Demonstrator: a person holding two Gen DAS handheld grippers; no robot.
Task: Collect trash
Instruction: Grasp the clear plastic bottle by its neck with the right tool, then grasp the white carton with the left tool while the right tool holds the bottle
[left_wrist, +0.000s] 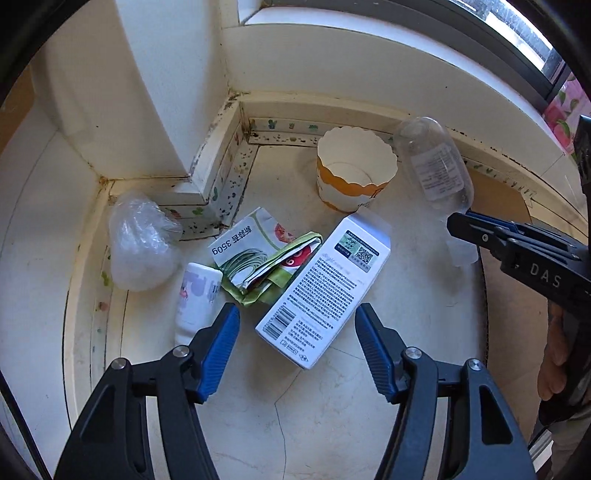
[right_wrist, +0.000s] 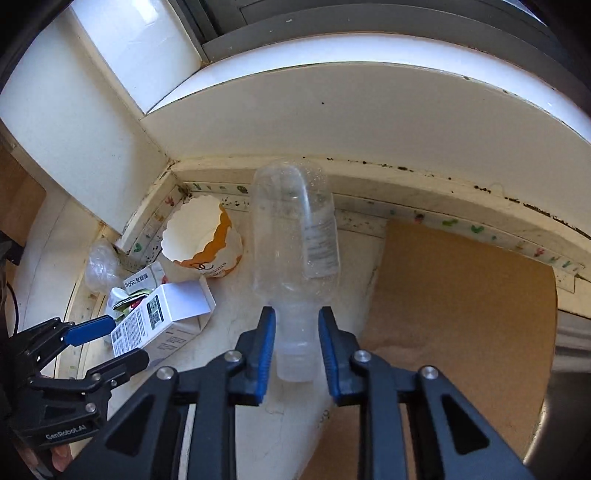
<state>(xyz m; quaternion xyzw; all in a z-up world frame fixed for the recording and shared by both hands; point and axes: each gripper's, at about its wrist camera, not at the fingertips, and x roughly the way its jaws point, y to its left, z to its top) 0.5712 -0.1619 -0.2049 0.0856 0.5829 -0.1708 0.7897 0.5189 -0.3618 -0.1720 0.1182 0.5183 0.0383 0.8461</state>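
Clear glossy plastic bottle (right_wrist: 295, 236), matt paper cup (left_wrist: 354, 168), crinkled plastic bag (left_wrist: 140, 240) — smooth printed cardboard box (left_wrist: 325, 288).

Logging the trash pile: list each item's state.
Clear plastic bottle: lying down, neck between the right gripper jaws.
White printed carton box: lying flat, end flap open, between the open left gripper jaws.
Orange-and-white paper cup: upright, looks empty.
Green food wrapper: crumpled.
Clear plastic bag: bunched.
Small white bottle: lying down.

Floor corner by the wall: plastic bag (left_wrist: 140, 240) at left edge, small bottle (left_wrist: 197, 295) just right of it, wrapper (left_wrist: 266, 258) next, box (left_wrist: 325, 288) partly on wrapper. Paper cup (left_wrist: 354, 170) behind box; clear bottle (left_wrist: 436, 166) right of cup, cardboard (right_wrist: 461, 314) farther right.
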